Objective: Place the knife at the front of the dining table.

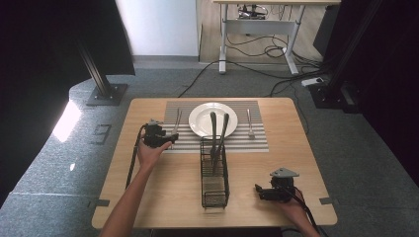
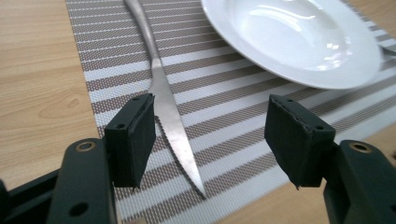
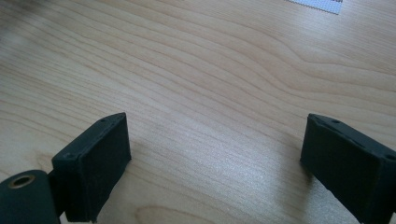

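Note:
A steel knife [image 2: 170, 112] lies on the striped placemat [image 2: 224, 98], its serrated blade pointing toward me, left of a white plate [image 2: 289, 37]. My left gripper [image 2: 212, 130] is open and hangs low over the blade tip; the blade runs between the jaws, close to the left pad [image 2: 142, 135]. From above, the left gripper [image 1: 170, 138] sits at the placemat's [image 1: 247, 143] front left corner, just below the knife [image 1: 177, 121]. My right gripper [image 1: 259, 191] rests open at the table's front right. Its own view shows the right gripper [image 3: 219, 140] with bare wood between the jaws.
A black wire caddy [image 1: 215, 185] stands in the middle front of the wooden table [image 1: 276, 158], with two dark-handled utensils [image 1: 217, 136] leaning out over the plate [image 1: 200, 118]. A fork [image 1: 250, 123] lies right of the plate. Bare wood surrounds both grippers.

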`<action>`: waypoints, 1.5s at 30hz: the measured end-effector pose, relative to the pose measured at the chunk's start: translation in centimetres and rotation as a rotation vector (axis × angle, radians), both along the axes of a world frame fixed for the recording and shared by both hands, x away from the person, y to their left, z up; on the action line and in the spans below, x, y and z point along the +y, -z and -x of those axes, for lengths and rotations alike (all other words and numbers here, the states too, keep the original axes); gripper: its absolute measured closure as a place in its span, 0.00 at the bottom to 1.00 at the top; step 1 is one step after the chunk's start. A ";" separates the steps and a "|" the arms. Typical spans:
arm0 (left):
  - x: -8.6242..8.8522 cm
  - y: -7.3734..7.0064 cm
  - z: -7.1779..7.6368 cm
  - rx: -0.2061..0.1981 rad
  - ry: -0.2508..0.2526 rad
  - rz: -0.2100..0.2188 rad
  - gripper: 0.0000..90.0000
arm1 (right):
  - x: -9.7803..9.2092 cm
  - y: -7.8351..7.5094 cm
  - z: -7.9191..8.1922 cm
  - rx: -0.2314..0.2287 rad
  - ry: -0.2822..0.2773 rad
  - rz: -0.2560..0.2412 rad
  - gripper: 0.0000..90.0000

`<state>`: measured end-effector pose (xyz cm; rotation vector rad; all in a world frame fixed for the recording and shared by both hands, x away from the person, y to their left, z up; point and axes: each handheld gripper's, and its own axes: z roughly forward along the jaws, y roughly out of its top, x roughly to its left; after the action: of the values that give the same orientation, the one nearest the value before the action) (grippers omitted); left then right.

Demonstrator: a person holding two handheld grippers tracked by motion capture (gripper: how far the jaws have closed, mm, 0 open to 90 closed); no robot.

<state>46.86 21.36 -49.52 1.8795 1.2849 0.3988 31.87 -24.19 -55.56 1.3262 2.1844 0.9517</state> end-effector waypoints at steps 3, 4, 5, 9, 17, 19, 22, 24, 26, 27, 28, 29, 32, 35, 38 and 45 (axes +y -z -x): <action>0.3 -0.7 1.1 -0.021 0.013 0.013 0.37 | 0.0 0.0 0.0 0.000 0.000 0.000 0.10; 0.4 -1.0 1.6 -0.024 0.017 0.021 0.37 | 0.0 0.0 0.0 0.000 0.000 0.000 0.10; 0.5 -1.2 2.0 -0.030 0.024 0.024 0.37 | 0.0 0.0 0.0 0.000 0.000 0.000 0.10; 0.9 -2.0 3.8 -0.048 0.054 0.031 0.37 | 0.0 0.0 0.0 0.000 0.000 0.000 0.10; 1.1 -3.7 8.4 -0.090 0.123 0.047 0.36 | 0.0 0.0 0.0 0.001 0.002 -0.002 0.10; 0.9 -3.9 9.6 -0.097 0.145 0.050 0.36 | 0.0 0.0 0.0 0.001 0.002 -0.002 0.10; 0.7 -4.0 11.2 -0.107 0.175 0.048 0.36 | 0.0 0.0 0.0 0.001 0.002 -0.002 0.10; 0.5 -4.0 12.2 -0.111 0.192 0.051 0.36 | 0.0 0.0 0.0 0.001 0.001 -0.002 0.10; 0.5 -3.8 13.1 -0.114 0.206 0.054 0.36 | 0.0 0.0 0.0 0.001 0.002 -0.002 0.10; 0.4 -3.7 13.6 -0.116 0.210 0.057 0.36 | 0.0 0.0 0.0 0.001 0.002 -0.002 0.10; 0.5 -3.6 14.0 -0.116 0.216 0.060 0.35 | 0.0 0.0 0.0 0.001 0.002 -0.002 0.10; 0.5 -3.6 14.0 -0.116 0.216 0.060 0.35 | 0.0 0.0 0.0 0.001 0.002 -0.002 0.10; 0.7 -3.2 15.6 -0.109 0.231 0.061 0.35 | 0.0 0.0 0.0 0.001 0.003 -0.002 0.10; 1.0 -2.9 16.3 -0.104 0.236 0.056 0.35 | 0.0 0.0 0.0 0.001 0.003 -0.002 0.10; 1.5 -2.4 17.3 -0.096 0.232 0.063 0.35 | 0.0 0.0 0.0 0.001 0.004 -0.002 0.10; 1.7 -1.7 17.6 -0.083 0.229 0.058 0.35 | 0.0 0.0 0.0 0.001 0.004 -0.002 0.10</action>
<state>29.27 23.02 -47.83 1.9151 1.0029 0.3116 31.85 -24.15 -55.55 1.3317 2.1816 0.9520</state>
